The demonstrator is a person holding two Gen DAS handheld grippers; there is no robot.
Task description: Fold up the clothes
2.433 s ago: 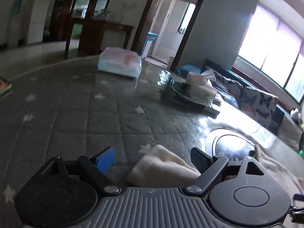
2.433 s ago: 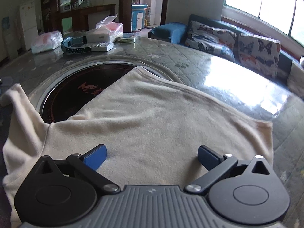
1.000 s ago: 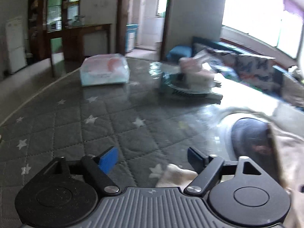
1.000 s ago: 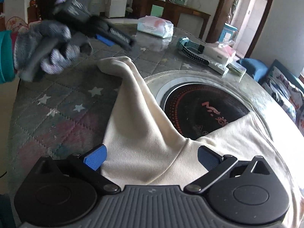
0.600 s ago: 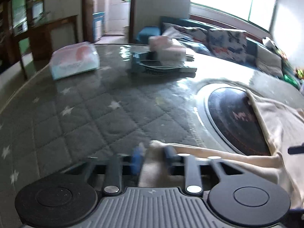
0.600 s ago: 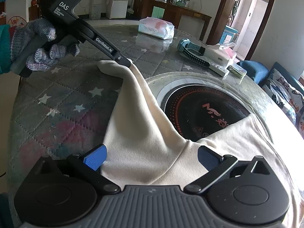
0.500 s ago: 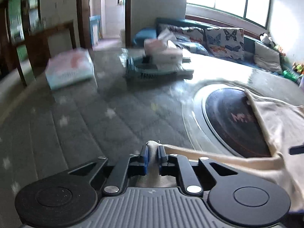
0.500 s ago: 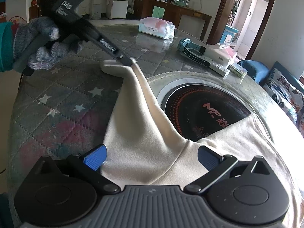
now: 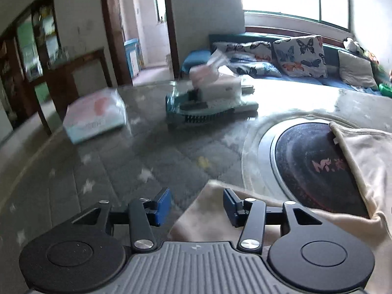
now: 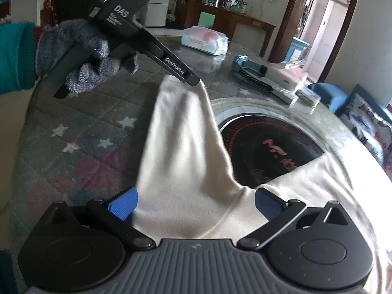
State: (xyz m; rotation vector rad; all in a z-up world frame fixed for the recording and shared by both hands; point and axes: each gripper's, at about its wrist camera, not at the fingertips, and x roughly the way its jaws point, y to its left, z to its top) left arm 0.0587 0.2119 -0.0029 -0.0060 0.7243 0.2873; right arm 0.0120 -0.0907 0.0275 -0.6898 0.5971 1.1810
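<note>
a cream-coloured soft garment (image 10: 186, 152) is spread on a round table (image 10: 80, 127) that is covered with a grey quilted cloth with white stars. one long part of the garment is stretched from the near edge of the table toward its far left side, beside a round black glass plate (image 10: 269, 147) that is sunk in the middle of the table. the rest of the garment is laid over the near right side of this plate.

at the far edge of the table a soft plastic pack of tissues (image 10: 204, 39) with a pink print is seen. near it a white tissue box (image 10: 287, 77) is placed; a tissue is seen coming out of its top. a teal and black object (image 10: 247, 69) is lying just beside the box; what it is cannot be told.

the left gripper (image 9: 196, 204) is held by a hand in a grey knitted glove (image 10: 80, 56) with a teal sleeve (image 10: 16, 58) behind it. its jaws have just been opening and are now parted about half way. the end of the garment is lying between the blue pads (image 9: 163, 207), with the right pad at its edge, but it is not pinched. in the right wrist view the tip of this gripper is seen at the far end of the stretched part.

the right gripper (image 10: 196, 203) is spread wide above the garment near the near edge, and nothing is held by it.
</note>
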